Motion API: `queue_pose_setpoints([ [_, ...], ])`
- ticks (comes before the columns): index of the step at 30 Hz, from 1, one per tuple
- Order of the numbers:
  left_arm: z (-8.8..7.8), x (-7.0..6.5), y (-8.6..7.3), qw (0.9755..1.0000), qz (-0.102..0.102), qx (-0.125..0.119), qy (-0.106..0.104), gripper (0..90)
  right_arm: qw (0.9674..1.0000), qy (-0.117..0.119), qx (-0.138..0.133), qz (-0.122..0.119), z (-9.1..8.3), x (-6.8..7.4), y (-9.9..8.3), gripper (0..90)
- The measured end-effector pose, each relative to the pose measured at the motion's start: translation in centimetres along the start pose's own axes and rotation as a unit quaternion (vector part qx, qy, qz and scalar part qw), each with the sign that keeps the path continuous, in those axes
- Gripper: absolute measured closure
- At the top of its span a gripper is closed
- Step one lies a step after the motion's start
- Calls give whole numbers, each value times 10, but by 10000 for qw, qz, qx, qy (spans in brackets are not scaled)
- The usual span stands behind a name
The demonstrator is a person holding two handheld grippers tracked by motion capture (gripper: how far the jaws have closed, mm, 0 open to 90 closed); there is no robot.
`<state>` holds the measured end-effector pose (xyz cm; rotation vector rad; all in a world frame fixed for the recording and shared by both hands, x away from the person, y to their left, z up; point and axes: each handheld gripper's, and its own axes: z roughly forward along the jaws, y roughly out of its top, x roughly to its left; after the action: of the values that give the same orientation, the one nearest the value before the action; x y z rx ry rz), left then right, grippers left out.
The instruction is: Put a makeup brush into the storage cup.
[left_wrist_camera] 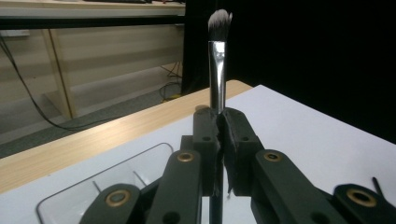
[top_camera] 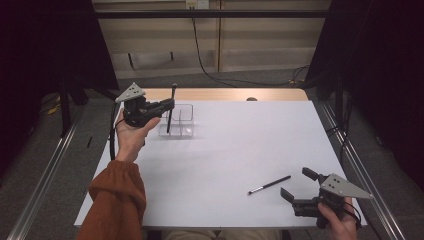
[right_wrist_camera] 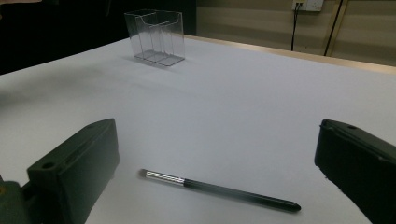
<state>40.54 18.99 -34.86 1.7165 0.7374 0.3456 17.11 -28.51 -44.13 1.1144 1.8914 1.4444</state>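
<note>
White tabletop (top_camera: 225,150) carries a clear plastic organizer (top_camera: 177,120) at the upper left of the high view. The left hand-held gripper (top_camera: 167,104) is clamped on a makeup brush (left_wrist_camera: 217,70), held upright, with a black handle, silver ferrule and grey-white bristles uppermost; its lower end is over the organizer. At lower right, the right hand-held gripper (top_camera: 296,184) has its jaws spread wide, beside a second brush (top_camera: 269,185) lying flat: black handle, silver ferrule, small tip.

Even overhead light, dark blurry surroundings
</note>
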Motion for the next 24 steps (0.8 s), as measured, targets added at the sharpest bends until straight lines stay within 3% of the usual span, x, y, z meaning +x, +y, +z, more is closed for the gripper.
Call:
queue_pose_setpoints([
  [4,0,5,2,10000,-7,-20,56,845,10000,-11,-18,39,0,-1,0,0],
  [11,-2,8,16,9995,266,61,176,845,10000,-10,-5,30,0,0,0,0],
  [22,4,15,25,9993,300,-39,229,845,10000,-6,-4,55,1,-1,0,0],
  [24,6,15,27,9988,414,-8,269,845,10000,0,-2,85,1,-1,-1,0],
])
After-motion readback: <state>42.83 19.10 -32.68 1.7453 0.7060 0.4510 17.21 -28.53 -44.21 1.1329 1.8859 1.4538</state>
